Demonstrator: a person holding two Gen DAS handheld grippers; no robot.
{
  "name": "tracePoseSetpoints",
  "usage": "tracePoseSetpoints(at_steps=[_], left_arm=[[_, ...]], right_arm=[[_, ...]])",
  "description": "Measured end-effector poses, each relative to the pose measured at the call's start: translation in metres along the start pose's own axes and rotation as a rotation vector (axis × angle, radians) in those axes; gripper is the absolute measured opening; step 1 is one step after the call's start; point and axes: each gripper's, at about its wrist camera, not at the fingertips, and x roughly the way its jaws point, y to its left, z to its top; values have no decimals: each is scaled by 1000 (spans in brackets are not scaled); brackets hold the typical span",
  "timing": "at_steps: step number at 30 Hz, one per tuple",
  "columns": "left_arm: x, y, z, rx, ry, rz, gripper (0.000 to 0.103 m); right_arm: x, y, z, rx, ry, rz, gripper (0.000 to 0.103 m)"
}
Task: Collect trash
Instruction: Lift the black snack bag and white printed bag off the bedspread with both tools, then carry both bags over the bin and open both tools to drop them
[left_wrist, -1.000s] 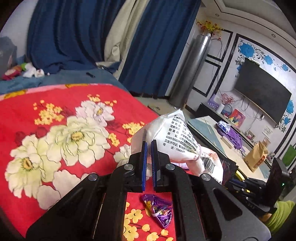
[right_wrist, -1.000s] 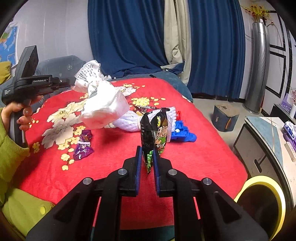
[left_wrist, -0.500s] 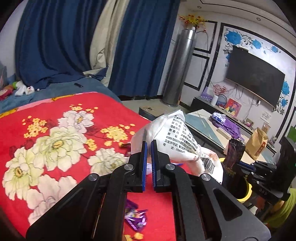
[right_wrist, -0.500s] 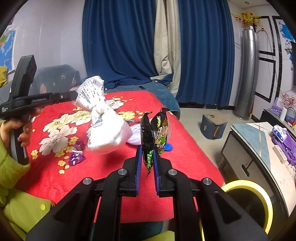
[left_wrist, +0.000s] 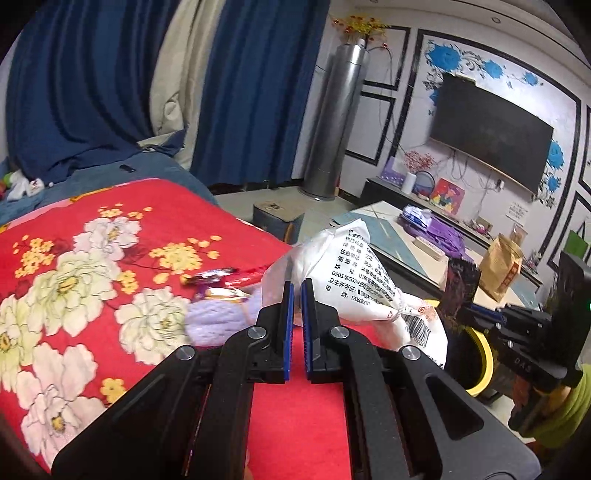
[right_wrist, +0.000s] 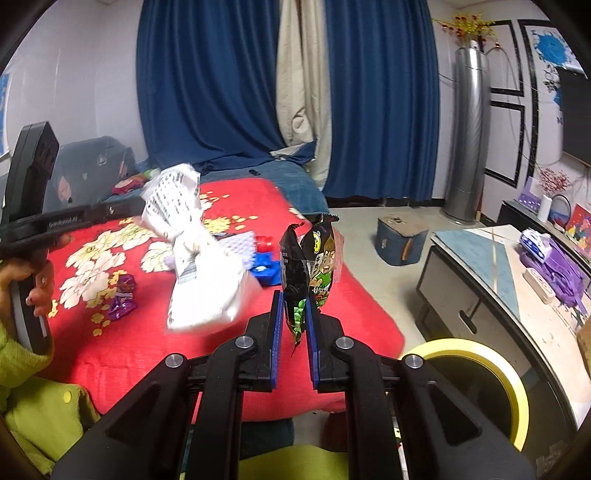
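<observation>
Two handheld grippers hover over the foot of a bed draped in a red floral blanket (right_wrist: 207, 347), each pinching a piece of litter. The left gripper (left_wrist: 295, 295) has its blue-lined jaws drawn narrow on a fold of a crumpled white printed bag (left_wrist: 354, 284), which hangs off to its right, past the blanket's edge. The right gripper (right_wrist: 295, 306) clamps the lower end of a black-and-green snack packet (right_wrist: 310, 266), held upright near the blanket's right-hand corner. Just below and to the right of that corner, on the floor, sits a bin with a yellow rim (right_wrist: 513, 391), open-mouthed and close against a low grey cabinet (right_wrist: 454, 295). Bare floor opens between the bed and the cabinet, with a small blue box (right_wrist: 400, 238) standing in it. Left on the blanket are a purple wrapper (right_wrist: 123, 299), a lilac ribbed item (left_wrist: 218, 321) and a blue plastic piece (right_wrist: 266, 267), clustered near the blanket's right edge. Blue curtains (right_wrist: 207, 81) close off the far wall.
</observation>
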Motion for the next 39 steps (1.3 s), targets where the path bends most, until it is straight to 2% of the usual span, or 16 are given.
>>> tracePoseSetpoints(at_steps=[14,31,39], left_arm=[[52,-49,-9,38,92,-66,1],[97,-125,-12,144,117,-135,1],[112,-151,-19,185,133,-164,1]], right_arm=[[-18,-46,-10,87,-12,-85,12],[-45,-115,-43,234,-5,-234,12],[-46,-132,-54,290,12,-272,12]])
